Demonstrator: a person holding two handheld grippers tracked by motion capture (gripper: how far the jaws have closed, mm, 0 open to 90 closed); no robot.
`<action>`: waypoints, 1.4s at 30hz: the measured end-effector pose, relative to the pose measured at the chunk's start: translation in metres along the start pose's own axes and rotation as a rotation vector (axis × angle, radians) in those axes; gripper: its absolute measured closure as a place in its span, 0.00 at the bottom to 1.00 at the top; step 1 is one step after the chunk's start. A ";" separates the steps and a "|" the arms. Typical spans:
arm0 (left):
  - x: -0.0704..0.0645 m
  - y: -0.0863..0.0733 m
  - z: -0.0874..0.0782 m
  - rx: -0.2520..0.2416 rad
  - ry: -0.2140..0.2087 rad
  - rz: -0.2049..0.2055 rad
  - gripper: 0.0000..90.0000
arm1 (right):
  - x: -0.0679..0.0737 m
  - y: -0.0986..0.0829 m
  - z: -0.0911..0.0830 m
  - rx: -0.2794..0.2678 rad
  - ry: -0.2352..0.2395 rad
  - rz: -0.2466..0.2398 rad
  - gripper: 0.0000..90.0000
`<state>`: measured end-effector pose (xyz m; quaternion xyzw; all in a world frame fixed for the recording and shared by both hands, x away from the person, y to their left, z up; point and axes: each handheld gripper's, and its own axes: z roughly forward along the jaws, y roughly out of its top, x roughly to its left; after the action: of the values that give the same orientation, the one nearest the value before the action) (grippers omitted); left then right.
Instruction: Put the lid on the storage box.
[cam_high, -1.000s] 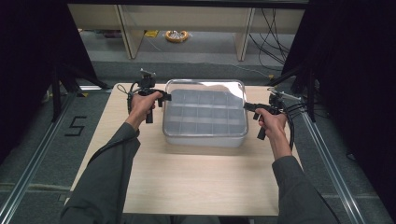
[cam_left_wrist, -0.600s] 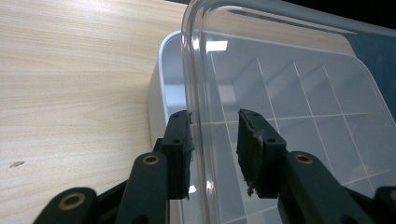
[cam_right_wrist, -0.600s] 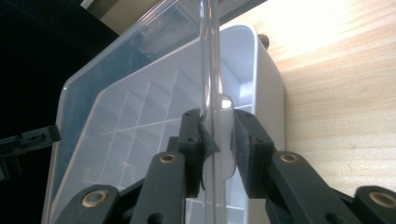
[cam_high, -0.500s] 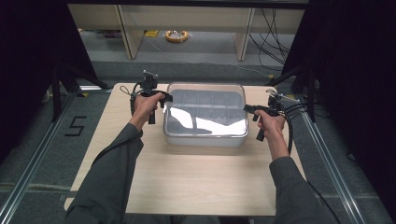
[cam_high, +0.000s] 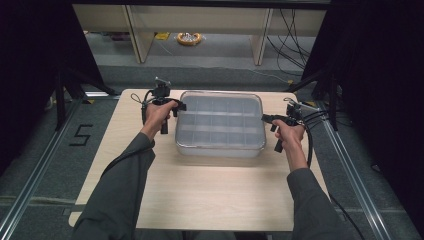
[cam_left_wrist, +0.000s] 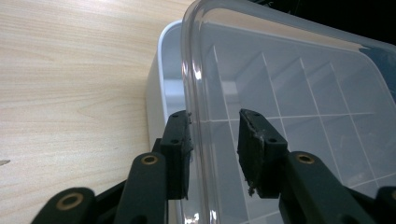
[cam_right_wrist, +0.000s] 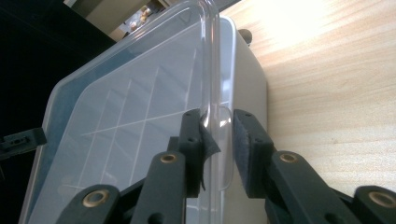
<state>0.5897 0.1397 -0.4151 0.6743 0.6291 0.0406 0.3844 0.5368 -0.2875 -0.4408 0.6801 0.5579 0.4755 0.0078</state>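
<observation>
A clear plastic box (cam_high: 220, 125) with a grid of compartments sits toward the far middle of the light wooden worktop (cam_high: 200, 195), covered by a clear lid (cam_high: 220, 117).

The left hand-held gripper (cam_high: 176, 106) is at the box's left side, held by the person's left hand (cam_high: 157, 114). In the left gripper view its jaws stand spread on either side of the lid's raised edge (cam_left_wrist: 198, 93): one pad lies against the outer face of the rim, the other stands clear of it over the lid, with a gap showing.

The right hand-held gripper (cam_high: 267, 119) is at the box's right side, in the right hand (cam_high: 289, 134). In the right gripper view its jaws straddle the lid's rim (cam_right_wrist: 215, 116) and a small tab there, closely on both sides; whether the pads are truly pinching it or only just beside it I cannot tell, since the clear plastic blurs the contact.

Beyond the worktop, a yellow coil (cam_high: 189, 38) lies on the floor.
</observation>
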 end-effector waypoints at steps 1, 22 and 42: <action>0.000 0.000 0.001 0.001 -0.001 -0.001 0.70 | 0.000 0.000 0.001 0.002 0.000 0.000 0.83; 0.004 -0.006 0.008 0.000 -0.011 -0.012 0.68 | -0.002 -0.002 0.003 0.025 -0.030 -0.029 0.82; 0.001 -0.008 0.005 0.001 -0.001 0.065 0.59 | 0.000 -0.001 0.003 0.000 -0.071 -0.116 0.82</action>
<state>0.5861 0.1372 -0.4234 0.6947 0.6067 0.0526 0.3829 0.5382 -0.2859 -0.4426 0.6630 0.5958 0.4499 0.0554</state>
